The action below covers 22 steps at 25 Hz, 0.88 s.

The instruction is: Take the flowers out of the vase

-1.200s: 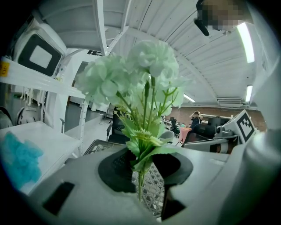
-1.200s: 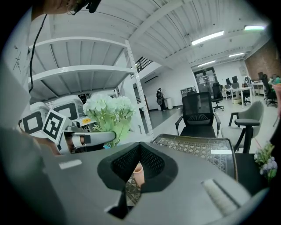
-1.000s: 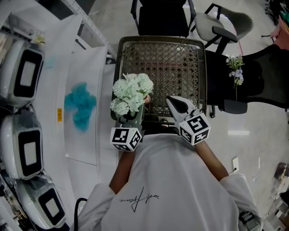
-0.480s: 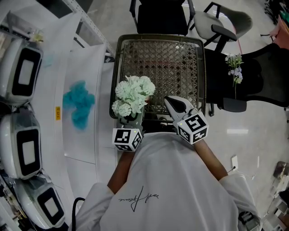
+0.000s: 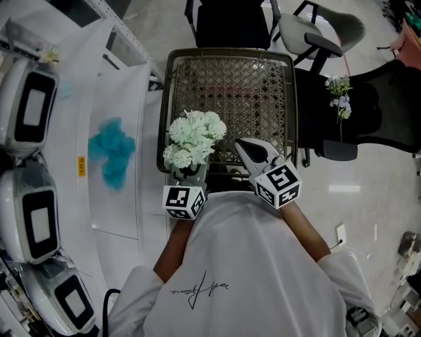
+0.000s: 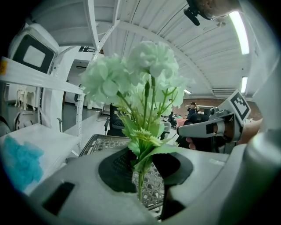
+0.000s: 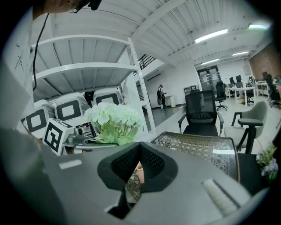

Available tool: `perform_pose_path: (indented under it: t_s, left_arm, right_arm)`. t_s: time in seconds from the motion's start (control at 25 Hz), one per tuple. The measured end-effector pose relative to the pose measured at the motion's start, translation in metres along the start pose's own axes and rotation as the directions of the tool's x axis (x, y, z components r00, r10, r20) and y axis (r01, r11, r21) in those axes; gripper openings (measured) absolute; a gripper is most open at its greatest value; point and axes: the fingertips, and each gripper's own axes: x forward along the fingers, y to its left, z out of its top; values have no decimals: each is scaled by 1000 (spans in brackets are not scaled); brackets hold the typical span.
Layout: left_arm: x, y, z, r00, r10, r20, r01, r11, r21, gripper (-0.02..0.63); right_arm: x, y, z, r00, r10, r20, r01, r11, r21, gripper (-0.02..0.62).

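A bunch of pale green flowers (image 5: pixel 194 135) stands upright over the near left part of a wire mesh table (image 5: pixel 230 79). My left gripper (image 5: pixel 191 172) is shut on its green stems just below the leaves; in the left gripper view the flowers (image 6: pixel 140 74) rise from between the jaws of the left gripper (image 6: pixel 140 186). My right gripper (image 5: pixel 242 146) hovers just right of the bunch with its jaws together and nothing gripped. Through the slit of the right gripper (image 7: pixel 136 176) a small peach thing (image 7: pixel 139 172) shows on the mesh; what it is I cannot tell.
A white bench (image 5: pixel 125 210) on the left carries a teal flower bunch (image 5: pixel 112 151) and white machines (image 5: pixel 29 108). A black office chair (image 5: pixel 233 20) and a grey chair (image 5: pixel 322 29) stand beyond the table. A small lilac sprig (image 5: pixel 339 92) lies on a black seat at the right.
The left gripper and the flower bunch have shifted slightly, and the peach thing beside the blooms is now hidden behind them. The right gripper has kept its place.
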Motion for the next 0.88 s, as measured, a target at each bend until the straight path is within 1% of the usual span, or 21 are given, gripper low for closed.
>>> perform_pose_path:
  t_s: [0.2, 0.48, 0.72, 0.88]
  left_arm:
    - [2, 4, -3, 1000, 4, -5, -4, 1000, -29, 109]
    - [3, 5, -7, 1000, 13, -13, -13, 999, -29, 109]
    - [3, 8, -9, 1000, 23, -14, -24, 998, -56, 107]
    - [1, 8, -6, 999, 39, -14, -39, 999, -31, 106]
  right_arm:
    - [0, 2, -1, 1000, 8, -6, -8, 1000, 2, 6]
    - [-1, 0, -3, 1000, 2, -13, -2, 1000, 0, 6]
    - [2, 6, -3, 999, 37, -16, -37, 999, -3, 6]
    - [4, 12, -2, 998, 64, -18, -64, 998, -3, 6]
